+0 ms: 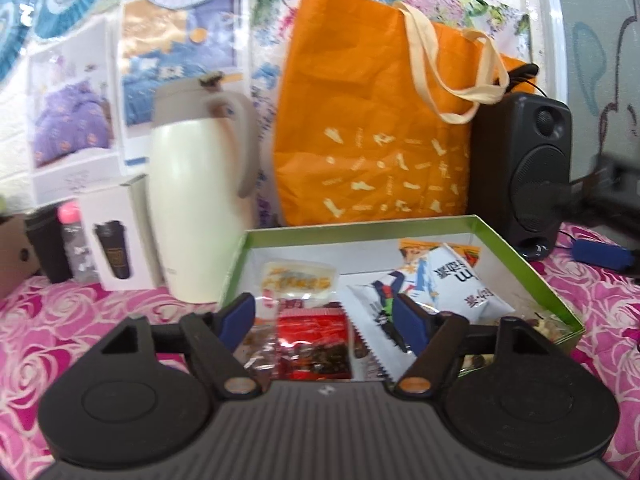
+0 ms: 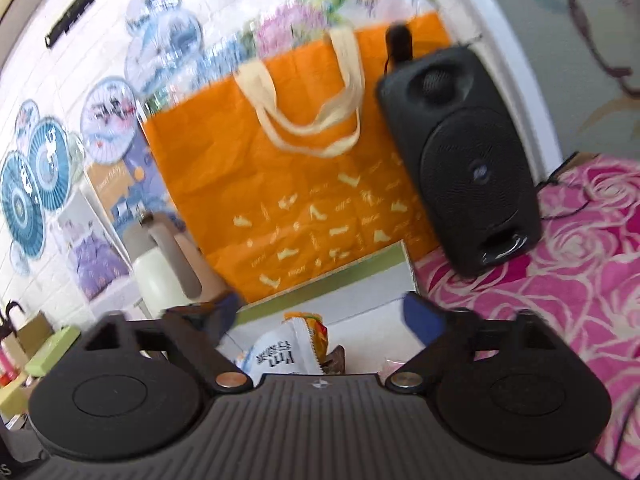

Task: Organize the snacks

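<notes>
Bench, pink rose cloth [image 1: 60, 320]: green box [image 1: 520, 256] centre; jug [image 1: 192, 200] left; speaker [image 1: 520, 168] right; orange bag [image 1: 360, 140] far.

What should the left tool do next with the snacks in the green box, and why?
Probably lift the left tool clear of the green box. It is open and grips nothing; the red packet and the white bag lie loose in the box, so nothing there seems to need holding now.
</notes>
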`<state>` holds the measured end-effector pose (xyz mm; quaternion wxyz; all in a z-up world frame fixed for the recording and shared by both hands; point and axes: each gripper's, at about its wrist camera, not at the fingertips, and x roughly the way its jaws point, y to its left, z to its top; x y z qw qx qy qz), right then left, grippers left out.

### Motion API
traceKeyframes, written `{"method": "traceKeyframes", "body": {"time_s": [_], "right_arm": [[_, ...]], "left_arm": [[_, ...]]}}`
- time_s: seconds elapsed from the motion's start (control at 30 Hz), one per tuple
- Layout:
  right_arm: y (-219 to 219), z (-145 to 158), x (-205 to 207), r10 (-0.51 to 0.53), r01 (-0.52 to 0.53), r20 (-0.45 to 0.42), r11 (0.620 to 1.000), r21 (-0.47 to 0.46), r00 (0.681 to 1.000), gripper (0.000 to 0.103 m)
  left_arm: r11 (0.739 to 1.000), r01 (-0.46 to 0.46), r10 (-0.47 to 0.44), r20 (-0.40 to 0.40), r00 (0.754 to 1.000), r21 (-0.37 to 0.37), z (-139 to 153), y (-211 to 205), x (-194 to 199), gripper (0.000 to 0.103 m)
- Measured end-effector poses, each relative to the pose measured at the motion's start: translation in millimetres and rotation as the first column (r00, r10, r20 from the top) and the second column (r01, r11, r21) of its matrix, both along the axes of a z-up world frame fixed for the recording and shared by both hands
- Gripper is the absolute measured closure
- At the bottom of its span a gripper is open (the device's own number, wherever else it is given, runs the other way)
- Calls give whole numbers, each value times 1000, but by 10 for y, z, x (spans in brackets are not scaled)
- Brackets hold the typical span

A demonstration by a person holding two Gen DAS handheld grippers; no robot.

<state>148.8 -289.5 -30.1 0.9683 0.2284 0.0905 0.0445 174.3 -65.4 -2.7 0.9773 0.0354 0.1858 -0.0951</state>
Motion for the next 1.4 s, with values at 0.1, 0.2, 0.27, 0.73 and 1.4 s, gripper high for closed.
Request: {"method": "traceKeyframes", "body": {"time_s": [0.1, 0.2, 0.27, 0.73, 1.4], "right_arm": [[163, 109, -266, -54, 59, 57, 993, -101, 997, 0], [375, 172, -582, -134, 160, 119, 958, -240, 984, 0], [498, 164, -803, -171, 215, 161, 924, -315, 972, 0], [527, -124, -1781, -360, 371, 97, 868, -330, 928, 0], [953, -283, -1841, -272, 243, 2, 856, -456, 962, 0]], "left_arm": [[999, -38, 37, 29, 999, 8, 67, 44, -191, 1], [997, -74, 72, 90, 993, 20, 147, 81, -486, 0], [996, -89, 86, 105, 991, 19, 200, 114, -677, 0], [984, -177, 178, 57, 982, -26, 439, 335, -1785, 0], [985, -168, 169, 12, 986, -28, 385, 391, -1963, 0]]}}
